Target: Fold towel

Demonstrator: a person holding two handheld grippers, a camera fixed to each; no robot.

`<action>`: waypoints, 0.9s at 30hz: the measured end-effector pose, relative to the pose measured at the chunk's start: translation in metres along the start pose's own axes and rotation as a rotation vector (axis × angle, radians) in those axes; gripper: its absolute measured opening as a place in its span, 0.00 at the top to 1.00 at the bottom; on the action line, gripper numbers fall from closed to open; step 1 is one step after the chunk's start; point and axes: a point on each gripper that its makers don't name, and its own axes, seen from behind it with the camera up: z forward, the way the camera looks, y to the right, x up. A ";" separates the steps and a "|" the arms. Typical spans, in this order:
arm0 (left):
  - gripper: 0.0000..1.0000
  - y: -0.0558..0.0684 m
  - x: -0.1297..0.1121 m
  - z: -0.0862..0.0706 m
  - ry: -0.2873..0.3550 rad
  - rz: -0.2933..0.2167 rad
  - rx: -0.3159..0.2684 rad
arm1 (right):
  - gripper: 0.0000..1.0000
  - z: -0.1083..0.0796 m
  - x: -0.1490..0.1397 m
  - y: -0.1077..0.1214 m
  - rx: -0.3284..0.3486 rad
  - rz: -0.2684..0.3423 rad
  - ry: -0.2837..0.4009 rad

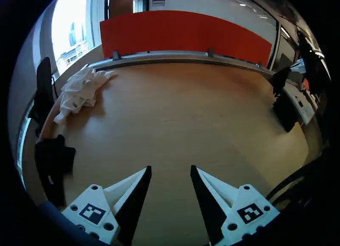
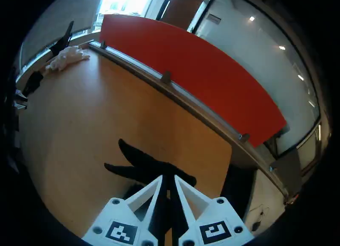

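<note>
Black towel (image 2: 142, 161) lies bunched near the right edge of the desk (image 2: 85, 118), pinched between right gripper (image 2: 168, 178) fingers. Left gripper (image 1: 170, 167) spread, empty. Step: fetching. Next, probably: drag to centre, flatten. White cloth (image 1: 80, 90) at far-left corner.

- Left gripper (image 1: 170, 167): I read the fingers as spread wide with nothing between them, hanging above the table (image 1: 191, 118), level, pointing across it.
- Right gripper (image 2: 168, 177): fingers drawn nearly together, tips pinching a black cloth (image 2: 136, 158) by the table's right end, tilted down toward it.
</note>
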 end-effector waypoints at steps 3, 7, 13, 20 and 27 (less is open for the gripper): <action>0.33 0.002 0.001 0.000 0.001 0.005 -0.003 | 0.96 -0.004 -0.007 0.000 -0.002 0.008 -0.004; 0.33 0.004 0.002 0.000 0.003 0.009 -0.010 | 0.96 -0.012 -0.020 -0.001 -0.006 0.020 -0.014; 0.33 0.007 0.004 0.000 0.007 0.020 -0.020 | 0.96 -0.024 -0.051 -0.005 -0.008 0.044 -0.045; 0.33 0.011 0.002 0.000 0.007 0.028 -0.031 | 0.96 -0.036 -0.089 -0.013 -0.009 0.067 -0.088; 0.33 0.011 0.001 -0.002 0.008 0.032 -0.033 | 0.96 -0.043 -0.113 -0.018 -0.017 0.088 -0.117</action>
